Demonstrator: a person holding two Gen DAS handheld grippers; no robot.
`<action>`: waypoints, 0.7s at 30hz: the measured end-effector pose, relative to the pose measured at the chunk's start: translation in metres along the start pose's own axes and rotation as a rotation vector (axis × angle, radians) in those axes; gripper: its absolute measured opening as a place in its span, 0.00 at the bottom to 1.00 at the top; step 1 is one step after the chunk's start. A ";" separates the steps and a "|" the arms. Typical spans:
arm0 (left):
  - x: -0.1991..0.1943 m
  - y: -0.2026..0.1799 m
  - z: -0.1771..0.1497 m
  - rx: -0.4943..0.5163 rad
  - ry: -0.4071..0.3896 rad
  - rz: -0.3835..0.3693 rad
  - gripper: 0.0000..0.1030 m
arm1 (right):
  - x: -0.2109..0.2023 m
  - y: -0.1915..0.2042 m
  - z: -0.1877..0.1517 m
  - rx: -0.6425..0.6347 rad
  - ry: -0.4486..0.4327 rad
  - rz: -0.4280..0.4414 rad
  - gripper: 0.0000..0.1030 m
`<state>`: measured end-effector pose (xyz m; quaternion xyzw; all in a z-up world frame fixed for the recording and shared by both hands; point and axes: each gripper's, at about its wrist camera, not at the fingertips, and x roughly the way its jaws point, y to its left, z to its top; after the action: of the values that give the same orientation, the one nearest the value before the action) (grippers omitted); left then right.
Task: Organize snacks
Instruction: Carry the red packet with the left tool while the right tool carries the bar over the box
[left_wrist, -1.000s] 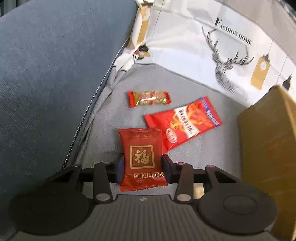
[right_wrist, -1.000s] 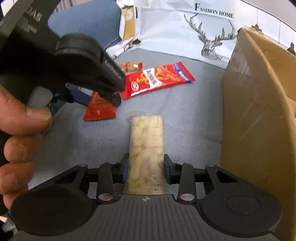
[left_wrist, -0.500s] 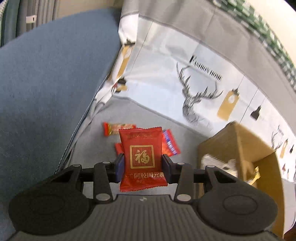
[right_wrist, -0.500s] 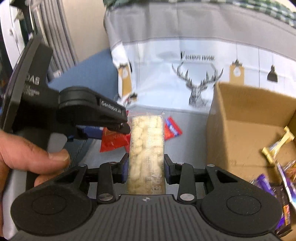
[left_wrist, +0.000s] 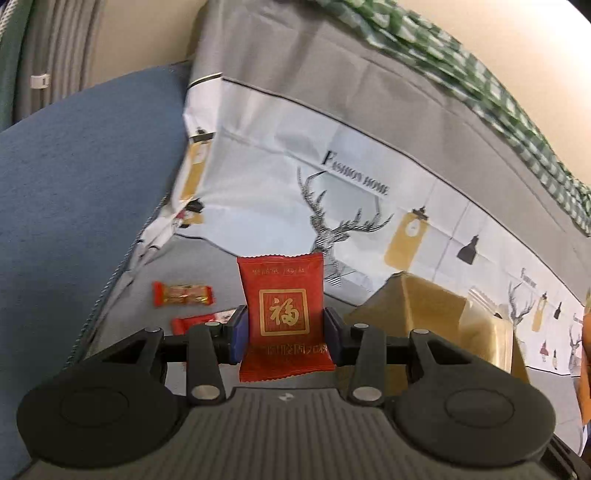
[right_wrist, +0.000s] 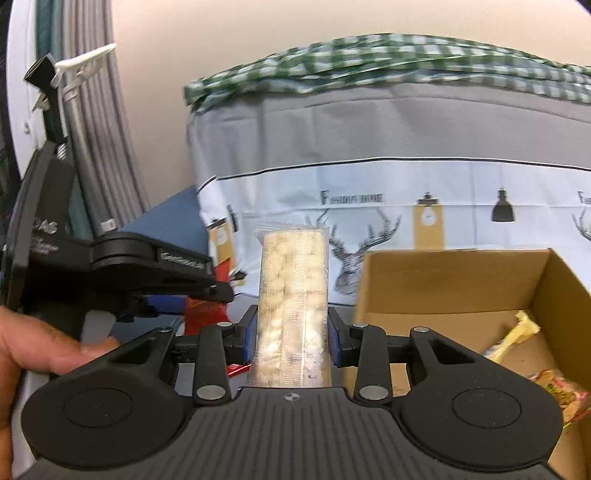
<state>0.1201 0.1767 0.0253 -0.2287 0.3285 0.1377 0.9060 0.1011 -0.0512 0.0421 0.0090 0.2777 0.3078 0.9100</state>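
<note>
Grey sofa seat (left_wrist: 207, 258); left tongs (left_wrist: 284, 332) clamp red packet (left_wrist: 282, 314), right tongs (right_wrist: 291, 332) clamp pale bar (right_wrist: 293, 295). Risk: either slips short of the box (right_wrist: 443, 288).

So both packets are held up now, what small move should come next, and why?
Probably carry the right hand-held gripper a little to the right, over the open box, and release there. It is shut on the pale bar, lifted and beside the box, which already holds snacks. The left hand-held gripper with its red packet could follow.
</note>
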 end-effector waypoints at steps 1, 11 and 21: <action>0.000 -0.004 -0.001 0.007 -0.007 -0.008 0.45 | -0.002 -0.005 0.000 0.007 -0.004 -0.012 0.37; -0.001 -0.044 -0.009 0.063 -0.051 -0.113 0.45 | -0.006 -0.062 0.001 0.073 -0.029 -0.121 0.37; -0.002 -0.083 -0.030 0.161 -0.069 -0.225 0.45 | -0.012 -0.102 0.000 0.146 -0.037 -0.220 0.37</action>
<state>0.1356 0.0901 0.0333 -0.1858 0.2796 0.0160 0.9418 0.1500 -0.1408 0.0292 0.0503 0.2817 0.1851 0.9401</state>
